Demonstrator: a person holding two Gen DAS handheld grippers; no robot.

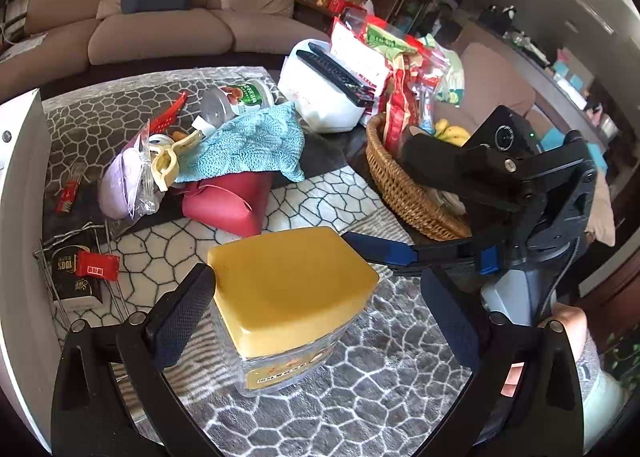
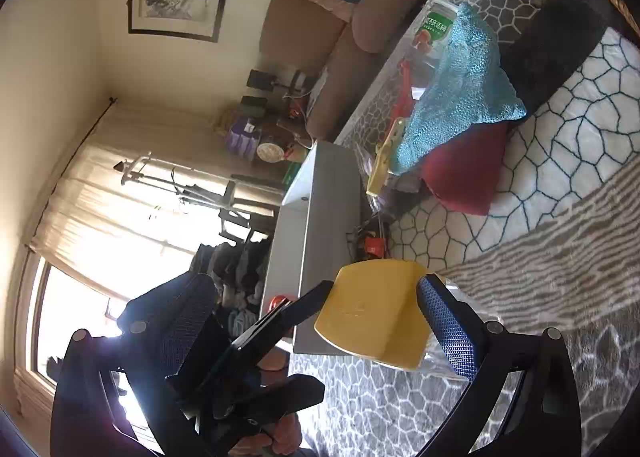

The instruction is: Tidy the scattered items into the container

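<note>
Jar (image 1: 288, 313) with a yellow lid (image 1: 292, 289), clear-walled, standing upright on the patterned mat (image 1: 360, 397) in front of both my tongs. My left gripper (image 1: 316, 321) is spread: its left pad (image 1: 182, 317) lies at or very near the lid's edge, while the right pad is well clear of the jar. My right gripper (image 2: 320, 321) is also spread, and in its own view one blue pad (image 2: 448, 325) sits against the lid's far side; whether it actually presses there I cannot tell.

Handling, as I judge it: the walls look like hard, smooth plastic or glass, so stiff but slippery; the lid is broad and rounded at the corners. I would take it across the flat sides of the lid or just below on the body, not on the corners. Its weight is uncertain, since its contents are hard to read through the wall.

Hidden or unclear: the jar's base and most of its label are cut off behind the lid. The white container (image 1: 20, 217) shows only one wall at the left edge; its inside is out of sight. A teal cloth (image 1: 256, 145) covers part of the red pouch (image 1: 228, 205) and whatever lies under it.
</note>
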